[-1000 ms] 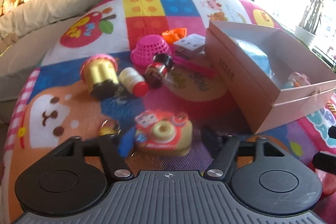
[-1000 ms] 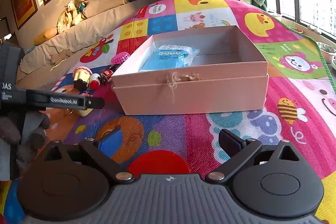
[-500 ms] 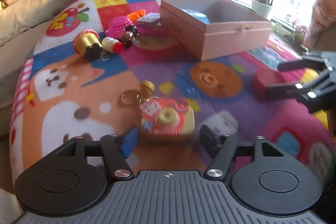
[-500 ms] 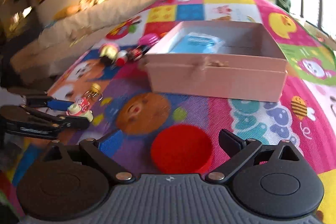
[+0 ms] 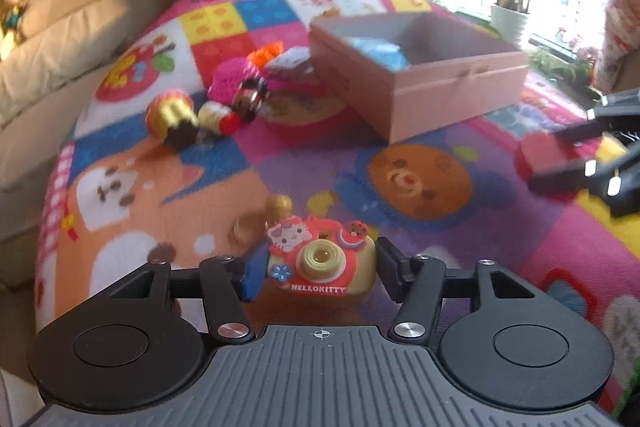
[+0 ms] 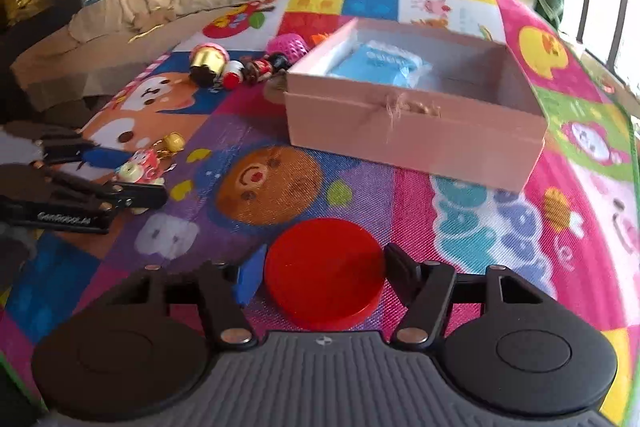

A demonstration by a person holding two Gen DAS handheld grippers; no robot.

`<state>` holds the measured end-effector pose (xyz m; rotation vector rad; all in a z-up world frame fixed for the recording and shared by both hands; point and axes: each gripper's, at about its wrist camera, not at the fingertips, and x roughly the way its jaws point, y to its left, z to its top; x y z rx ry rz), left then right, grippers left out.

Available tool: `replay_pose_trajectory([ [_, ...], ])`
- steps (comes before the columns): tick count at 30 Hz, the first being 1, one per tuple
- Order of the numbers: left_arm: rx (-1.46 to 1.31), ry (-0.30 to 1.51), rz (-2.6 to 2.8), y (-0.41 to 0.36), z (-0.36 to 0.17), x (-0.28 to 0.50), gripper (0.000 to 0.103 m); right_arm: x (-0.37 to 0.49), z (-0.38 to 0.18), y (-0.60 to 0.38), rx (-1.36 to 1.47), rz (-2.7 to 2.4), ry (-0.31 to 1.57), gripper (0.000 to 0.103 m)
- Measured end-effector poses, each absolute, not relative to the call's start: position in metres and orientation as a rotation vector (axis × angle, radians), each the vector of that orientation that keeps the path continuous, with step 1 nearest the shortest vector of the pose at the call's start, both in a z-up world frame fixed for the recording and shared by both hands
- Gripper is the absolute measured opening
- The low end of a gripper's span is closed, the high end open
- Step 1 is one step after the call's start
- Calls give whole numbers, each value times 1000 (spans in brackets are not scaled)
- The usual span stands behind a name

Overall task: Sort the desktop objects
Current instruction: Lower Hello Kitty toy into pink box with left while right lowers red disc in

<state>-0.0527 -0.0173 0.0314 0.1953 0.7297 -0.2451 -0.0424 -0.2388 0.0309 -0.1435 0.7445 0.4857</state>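
A red and yellow toy camera (image 5: 320, 263) with a keyring sits between the jaws of my left gripper (image 5: 318, 273); the jaws are closing and both pads touch its sides. The right wrist view shows this toy (image 6: 142, 163) in the left gripper (image 6: 132, 174), low over the play mat. My right gripper (image 6: 322, 273) has a flat red disc (image 6: 324, 287) between its closing jaws, the pads against its rim. An open pink box (image 6: 412, 139) with a blue packet (image 6: 376, 63) inside stands beyond both grippers.
A cupcake toy (image 5: 172, 115), a small red-capped bottle (image 5: 218, 115), a dark doll figure (image 5: 250, 97) and a pink basket (image 5: 232, 79) lie left of the box (image 5: 452, 95). Pale cushions (image 5: 60, 39) border the mat on the left; a potted plant (image 5: 510, 23) stands behind.
Both pairs of jaws have narrowed, the left onto the toy camera and the right onto the red disc. The left gripper has drawn back from the box with the toy.
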Motion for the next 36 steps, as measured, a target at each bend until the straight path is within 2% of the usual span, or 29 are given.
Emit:
replay_pose_trajectory([
  [3,189,652,-274,-19,68,-52,62,-45,67,-255,-111,486,643,64],
  [9,241,364,-310,-48,162,-27,62,-26,174,-291,-65,421,368,64],
  [11,255,306,-331,-67,173,-9,62,-11,200,-301,-26,412,317,64],
  [14,242,317,-408,-97,163,28,62,17,222,-316,20,361,291,64],
  [19,235,458,-479,-146,109,94,62,56,205,-325,10,293,326,64],
  [22,182,567,-477,-144,83,113,63,81,181,-324,33,298,397,64],
  [23,163,569,-483,-137,80,111,65,89,173,-324,42,300,422,64],
  [25,151,557,-478,-120,76,100,83,106,157,-322,67,315,470,64],
  [26,144,549,-463,-111,75,93,85,115,151,-319,80,323,493,64],
  [33,123,551,-347,-56,70,56,95,176,97,-286,137,321,662,64],
  [36,124,552,-265,-31,60,46,96,192,83,-281,178,295,732,69],
])
